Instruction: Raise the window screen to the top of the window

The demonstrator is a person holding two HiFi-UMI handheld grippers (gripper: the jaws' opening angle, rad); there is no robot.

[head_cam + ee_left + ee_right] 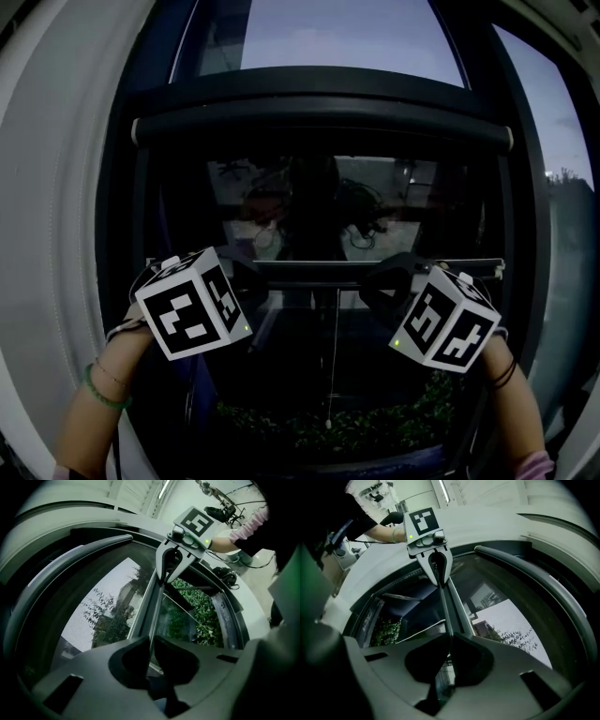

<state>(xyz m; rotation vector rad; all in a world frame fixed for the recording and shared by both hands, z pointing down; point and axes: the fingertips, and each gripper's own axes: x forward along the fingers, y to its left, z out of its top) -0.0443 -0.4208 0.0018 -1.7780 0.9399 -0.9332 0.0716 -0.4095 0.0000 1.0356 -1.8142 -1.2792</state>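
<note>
We see a dark window frame set in a pale wall. A long rounded casing lies across the top of the frame. Lower down, the screen's bottom rail spans the frame level, with each end meeting an upright. Fine mesh fills the frame above the rail. A thin cord hangs from the rail's middle.

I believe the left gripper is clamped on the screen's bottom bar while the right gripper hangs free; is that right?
Not quite: the right gripper is clamped on the bottom bar too, like the left gripper, as the right gripper view shows.
</note>
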